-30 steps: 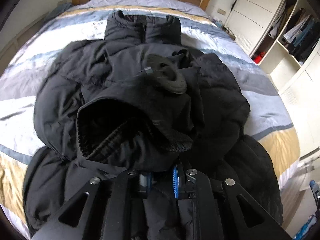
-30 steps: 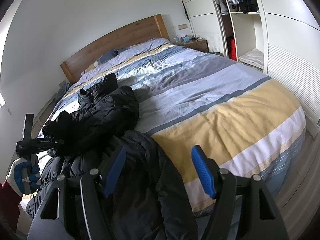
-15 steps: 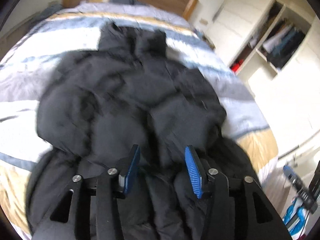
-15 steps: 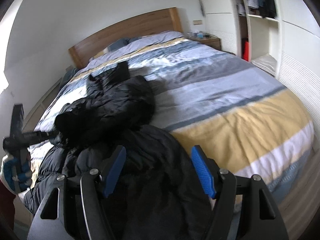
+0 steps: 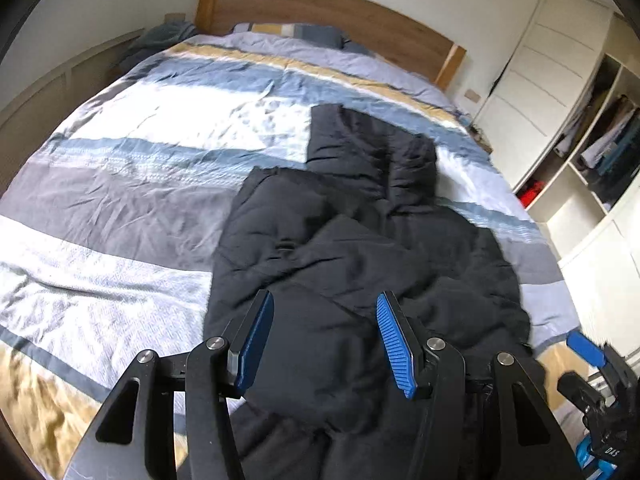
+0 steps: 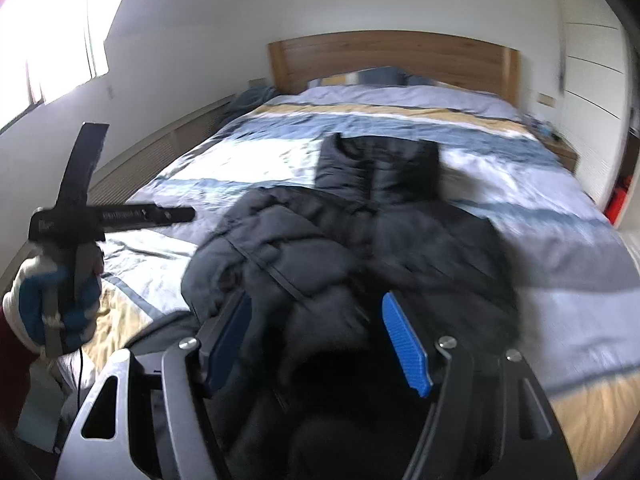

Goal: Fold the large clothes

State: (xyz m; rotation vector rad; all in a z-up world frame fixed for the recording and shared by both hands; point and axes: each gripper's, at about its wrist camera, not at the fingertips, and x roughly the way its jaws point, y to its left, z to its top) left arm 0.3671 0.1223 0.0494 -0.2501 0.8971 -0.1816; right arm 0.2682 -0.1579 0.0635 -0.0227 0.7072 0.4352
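Observation:
A black puffer jacket (image 5: 360, 240) lies on the striped bed (image 5: 140, 160), collar toward the headboard, with its sleeves folded in over the body. It also shows in the right wrist view (image 6: 360, 240). My left gripper (image 5: 324, 340) is open and empty, just above the jacket's lower part. My right gripper (image 6: 320, 344) is open and empty over the jacket's near hem. The left gripper also shows from the side, held in a gloved hand, at the left of the right wrist view (image 6: 120, 216). Part of the right gripper shows at the lower right of the left wrist view (image 5: 592, 360).
A wooden headboard (image 5: 320, 8) and pillows stand at the far end. An open wardrobe (image 5: 600, 140) with hanging clothes lines the right wall. A low panelled ledge (image 6: 160, 152) runs along the left wall under a window.
My left gripper let go of the jacket's sleeve cuff, opened and pulled back left. The sleeve now lies on the jacket. My right gripper swung left over the jacket's hem.

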